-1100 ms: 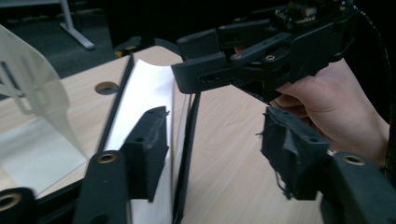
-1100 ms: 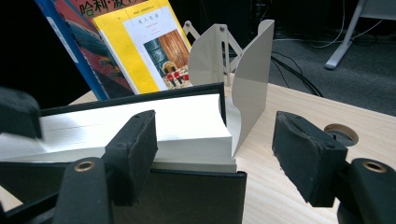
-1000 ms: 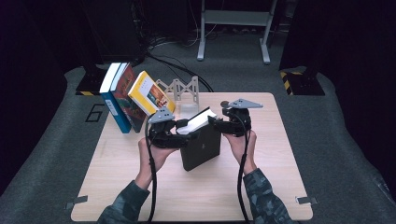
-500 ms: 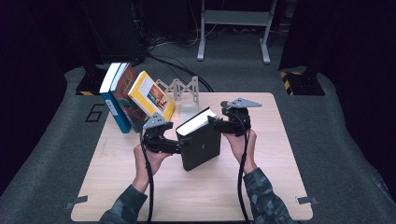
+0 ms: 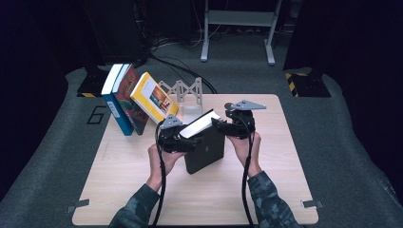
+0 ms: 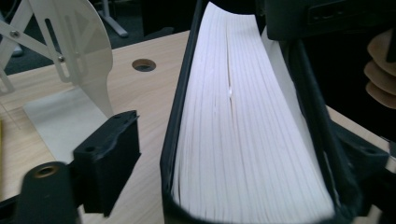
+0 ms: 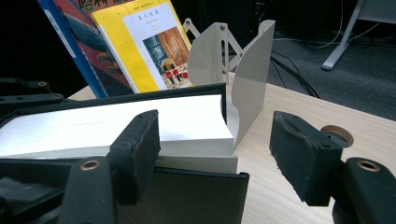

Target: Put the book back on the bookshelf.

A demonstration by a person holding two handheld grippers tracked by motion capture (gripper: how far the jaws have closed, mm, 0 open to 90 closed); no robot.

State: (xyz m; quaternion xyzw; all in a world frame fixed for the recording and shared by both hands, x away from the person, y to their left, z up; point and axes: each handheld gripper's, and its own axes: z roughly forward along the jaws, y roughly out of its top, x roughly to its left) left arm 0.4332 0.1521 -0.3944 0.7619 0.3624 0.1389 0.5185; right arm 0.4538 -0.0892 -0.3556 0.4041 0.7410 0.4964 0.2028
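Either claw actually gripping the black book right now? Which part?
Neither. The left claw straddles the black book at its page edge, jaws just closing, one pad visibly clear of the cover. The right claw stands open at its top corner.

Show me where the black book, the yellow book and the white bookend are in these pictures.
black book (image 5: pixel 205 148): high view, on its dark front cover.
yellow book (image 7: pixel 140 44): right gripper view, on its front cover, left of the picture printed on it.
white bookend (image 7: pixel 250 70): right gripper view, on its upright white plate.
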